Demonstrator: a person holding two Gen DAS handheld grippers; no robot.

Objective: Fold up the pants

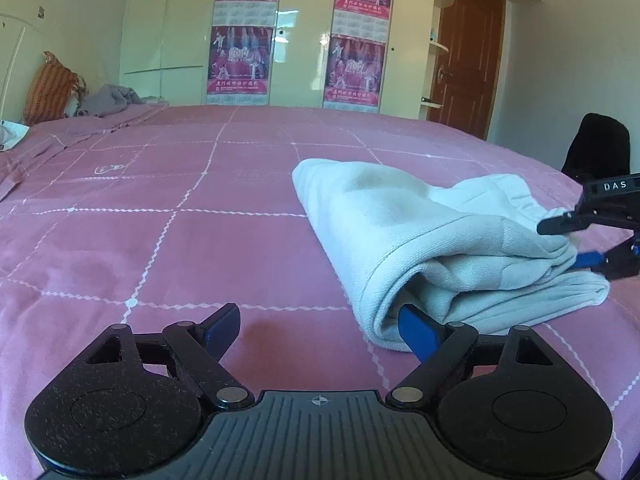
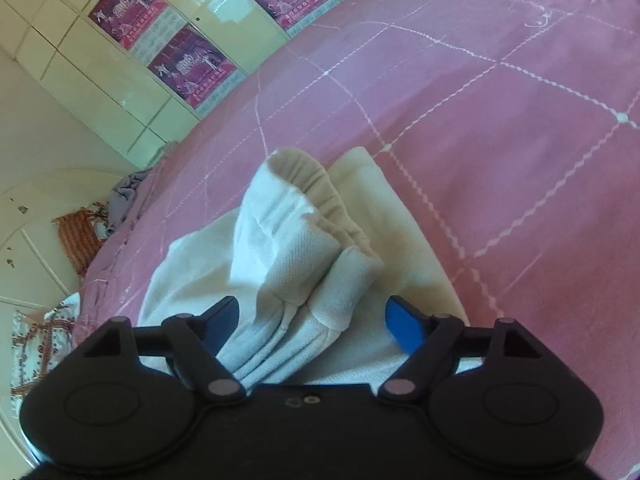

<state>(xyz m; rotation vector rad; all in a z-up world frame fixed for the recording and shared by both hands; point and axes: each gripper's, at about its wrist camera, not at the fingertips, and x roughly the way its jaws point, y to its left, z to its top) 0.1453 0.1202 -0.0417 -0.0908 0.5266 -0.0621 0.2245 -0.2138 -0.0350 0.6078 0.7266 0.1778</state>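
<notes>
While the pink bed fills both views, the white folded pants lie at two o'clock in the left view. Left gripper gapes wide, its right pad just inside the pants' fold. Right gripper stands apart around the bunched waistband, its pads not pressing.

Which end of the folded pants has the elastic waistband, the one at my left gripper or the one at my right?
The end at the right gripper: the pants show their gathered waistband there. The left gripper faces a plain rolled edge.

Bright daylight, glare on wardrobe (fisheye-bent edges), perhaps slightly soft.
</notes>
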